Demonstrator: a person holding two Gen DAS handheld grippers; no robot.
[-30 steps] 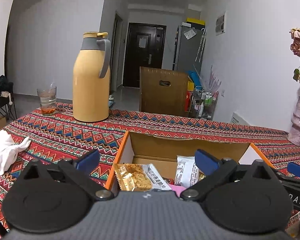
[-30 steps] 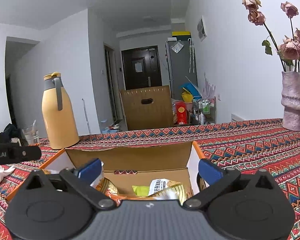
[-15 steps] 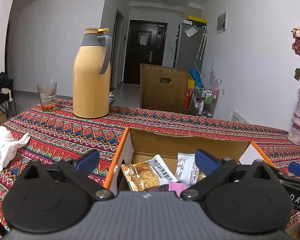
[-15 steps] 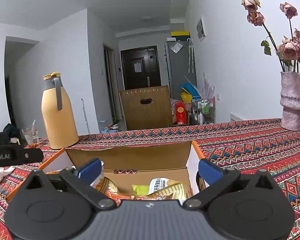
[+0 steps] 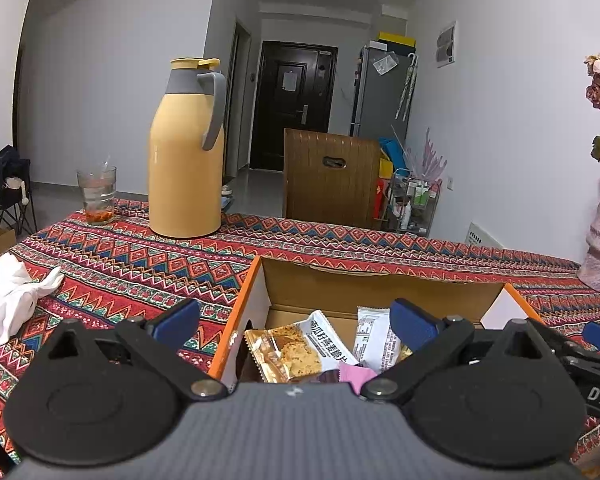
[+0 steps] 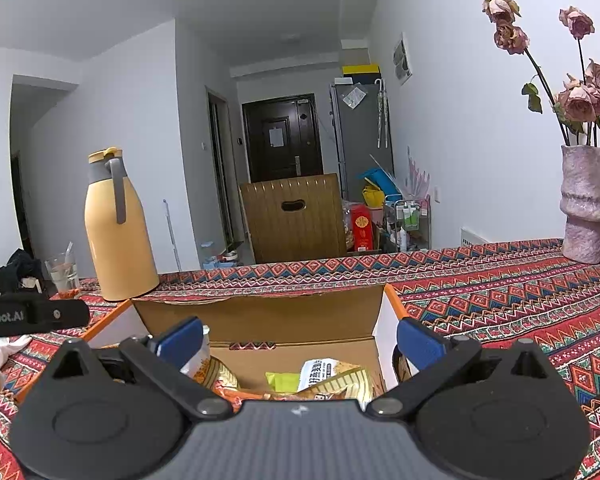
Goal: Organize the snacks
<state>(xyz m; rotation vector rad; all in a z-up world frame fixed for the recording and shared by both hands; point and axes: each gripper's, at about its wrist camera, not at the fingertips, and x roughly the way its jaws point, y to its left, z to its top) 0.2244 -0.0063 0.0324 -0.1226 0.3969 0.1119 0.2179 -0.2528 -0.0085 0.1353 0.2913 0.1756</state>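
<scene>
yellow thermos [image 5: 185, 168]; glass [image 5: 97, 195] left of it; white cloth [image 5: 10, 300]; vase [image 6: 584, 204]; patterned tablecloth [image 5: 112, 256]

White walls [image 5: 500, 120] are seen all around; a dark door [image 5: 294, 106] and grey fridge [image 5: 382, 92] are set far ahead, beyond a wooden chair [image 5: 332, 178].

home | fridge [image 5: 382, 92] | entry door [image 5: 294, 106] | patterned tablecloth [image 5: 140, 256] | thermos [image 5: 186, 152]

The left black hand-held gripper [image 5: 294, 322] with blue finger pads [image 5: 176, 322] has its two fingers spread wide apart and holds nothing. The right black hand-held gripper [image 6: 300, 336] looks the same: its blue pads [image 6: 418, 342] are wide apart, and nothing sits between them. Both point level and forward.
</scene>
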